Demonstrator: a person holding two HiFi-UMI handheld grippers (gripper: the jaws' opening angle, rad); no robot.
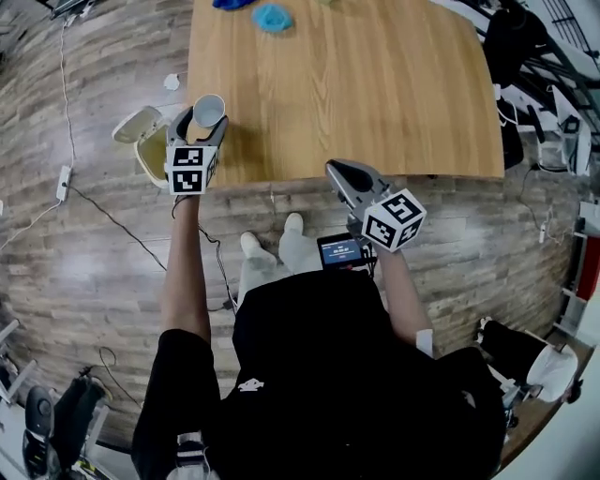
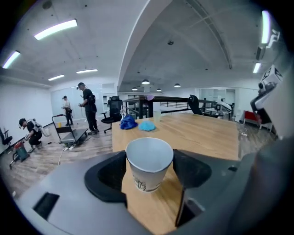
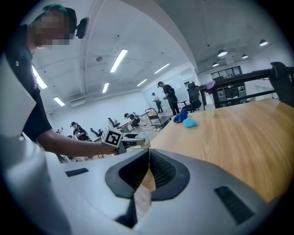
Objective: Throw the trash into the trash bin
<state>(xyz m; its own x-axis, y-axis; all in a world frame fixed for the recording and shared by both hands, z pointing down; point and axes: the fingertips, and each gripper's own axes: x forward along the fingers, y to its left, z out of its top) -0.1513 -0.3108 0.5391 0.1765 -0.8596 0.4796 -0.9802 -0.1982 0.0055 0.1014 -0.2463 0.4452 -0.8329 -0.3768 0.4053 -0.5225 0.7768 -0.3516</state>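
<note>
A white paper cup with a printed band stands upright between the jaws of my left gripper, which is shut on it at the wooden table's left front corner. In the left gripper view the cup fills the gap, both pads against its sides, held above the tabletop. The cream trash bin, lid flipped open, stands on the floor just left of that corner, beside the cup. My right gripper hovers at the table's front edge, shut and empty; its jaws meet.
Two crumpled blue items lie at the table's far end. Cables and a power strip run over the wood floor to the left. Several people and a cart are far off. Chairs and gear crowd the right side.
</note>
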